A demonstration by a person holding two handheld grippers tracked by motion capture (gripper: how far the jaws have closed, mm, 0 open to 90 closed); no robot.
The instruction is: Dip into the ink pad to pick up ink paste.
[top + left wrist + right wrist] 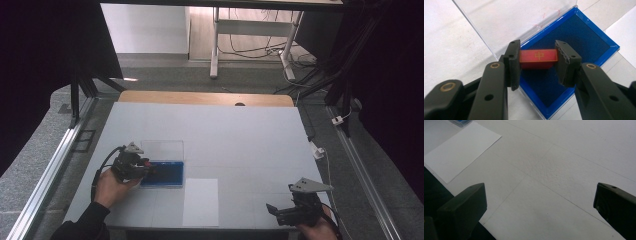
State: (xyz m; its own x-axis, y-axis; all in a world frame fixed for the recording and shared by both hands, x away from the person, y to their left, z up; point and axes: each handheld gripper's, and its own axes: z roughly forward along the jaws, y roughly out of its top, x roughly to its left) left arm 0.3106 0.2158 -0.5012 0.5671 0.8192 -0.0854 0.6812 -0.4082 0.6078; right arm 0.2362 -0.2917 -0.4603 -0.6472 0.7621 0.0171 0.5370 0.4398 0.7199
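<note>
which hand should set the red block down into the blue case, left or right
Left. The left gripper is already shut on the red block just above the blue case; the right gripper is open over bare table.

We take this for a lab or recording bay rather than a home. In the high view, a white-covered table (240, 135) sits inside a frame of black struts (82, 92) and aluminium rails (47, 175). Dark curtains (45, 50) close off both sides. At the top of the frame, loose cables (260, 50) trail under a grey-legged desk (215, 45).
</note>
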